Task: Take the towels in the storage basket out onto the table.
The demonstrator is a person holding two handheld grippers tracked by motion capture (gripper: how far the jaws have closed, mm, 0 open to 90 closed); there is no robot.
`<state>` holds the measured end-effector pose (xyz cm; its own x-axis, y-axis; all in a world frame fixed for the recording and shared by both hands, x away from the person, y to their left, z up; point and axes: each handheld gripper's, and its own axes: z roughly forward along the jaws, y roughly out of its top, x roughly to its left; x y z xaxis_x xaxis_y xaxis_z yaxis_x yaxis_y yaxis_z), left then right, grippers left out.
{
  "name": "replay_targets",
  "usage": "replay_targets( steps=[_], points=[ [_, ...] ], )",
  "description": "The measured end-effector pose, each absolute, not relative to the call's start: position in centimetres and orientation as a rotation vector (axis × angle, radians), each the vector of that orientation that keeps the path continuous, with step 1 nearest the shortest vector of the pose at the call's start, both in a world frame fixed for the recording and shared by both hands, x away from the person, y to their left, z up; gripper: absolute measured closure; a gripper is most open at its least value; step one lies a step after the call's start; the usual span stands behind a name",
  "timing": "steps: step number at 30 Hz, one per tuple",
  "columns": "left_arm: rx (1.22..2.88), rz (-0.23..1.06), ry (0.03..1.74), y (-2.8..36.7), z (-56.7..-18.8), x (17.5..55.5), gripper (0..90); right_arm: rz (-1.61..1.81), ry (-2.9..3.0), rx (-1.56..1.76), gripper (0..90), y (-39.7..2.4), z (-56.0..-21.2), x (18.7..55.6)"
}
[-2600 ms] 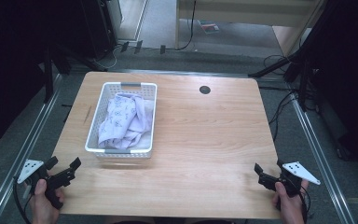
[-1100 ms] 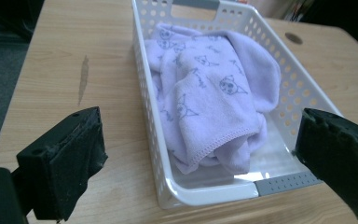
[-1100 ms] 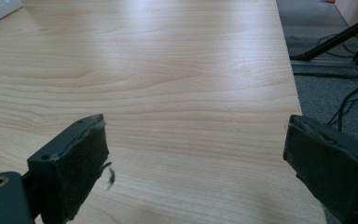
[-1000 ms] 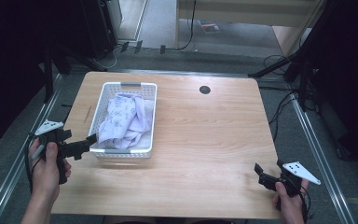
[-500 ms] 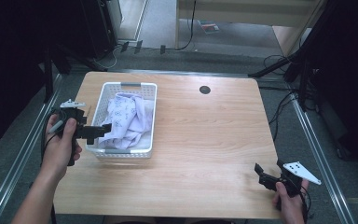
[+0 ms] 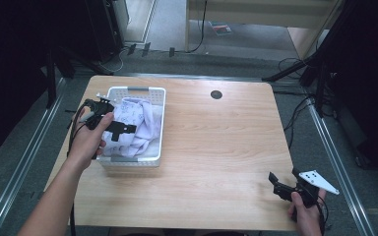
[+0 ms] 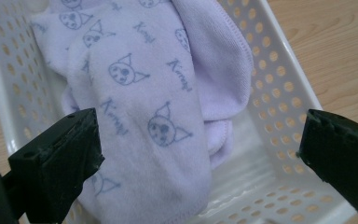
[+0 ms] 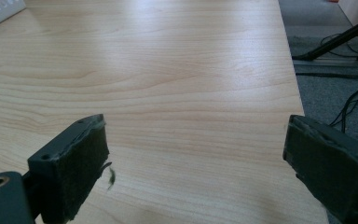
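A white perforated basket (image 6: 157,118) stands on the left half of the wooden table (image 6: 216,147). A lilac cloth (image 6: 140,123) printed with small cat faces lies bunched inside it. My left gripper (image 6: 125,130) hangs over the basket's left side, jaws open, pointing at the cloth. In the left gripper view the cloth (image 7: 154,107) lies between the wide-apart jaws, with the basket wall (image 7: 279,88) behind. My right gripper (image 6: 286,184) rests at the table's near right corner, open and holding nothing, and its own view looks along bare wood (image 8: 177,84).
A round dark cable hole (image 6: 216,94) sits near the table's far edge. Metal rails run along both sides of the table, and cables lie on the floor at the right (image 6: 300,105). The basket's corner (image 8: 0,9) is far off in the right gripper view.
The left hand has carried its gripper from the table's near left corner forward and rightward over the basket, now above the cloth. The right gripper has stayed put.
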<state>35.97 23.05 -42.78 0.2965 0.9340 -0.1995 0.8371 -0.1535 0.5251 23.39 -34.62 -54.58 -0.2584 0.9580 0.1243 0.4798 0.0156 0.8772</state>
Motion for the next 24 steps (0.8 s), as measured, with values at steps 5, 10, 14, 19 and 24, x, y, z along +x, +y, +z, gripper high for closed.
replay_targets(
  steps=[5,10,14,19,24],
  points=[
    [2.059,0.209,1.600,22.2,-43.8,37.7,0.0,1.191,1.779,1.467,6.6,-34.6,-54.6,23.4],
    [2.100,0.152,1.642,21.5,-45.5,39.5,0.0,1.194,1.779,1.465,6.5,-34.6,-54.6,23.4],
    [2.111,0.139,1.701,21.1,-46.9,40.6,0.0,1.196,1.780,1.465,6.6,-34.6,-54.6,23.4],
    [2.159,0.170,1.743,20.2,-47.9,41.3,0.0,1.199,1.782,1.460,6.5,-34.6,-54.6,23.4],
    [2.211,0.221,1.836,19.7,-49.2,41.9,0.0,1.201,1.783,1.459,6.6,-34.6,-54.6,23.4]
  ],
)
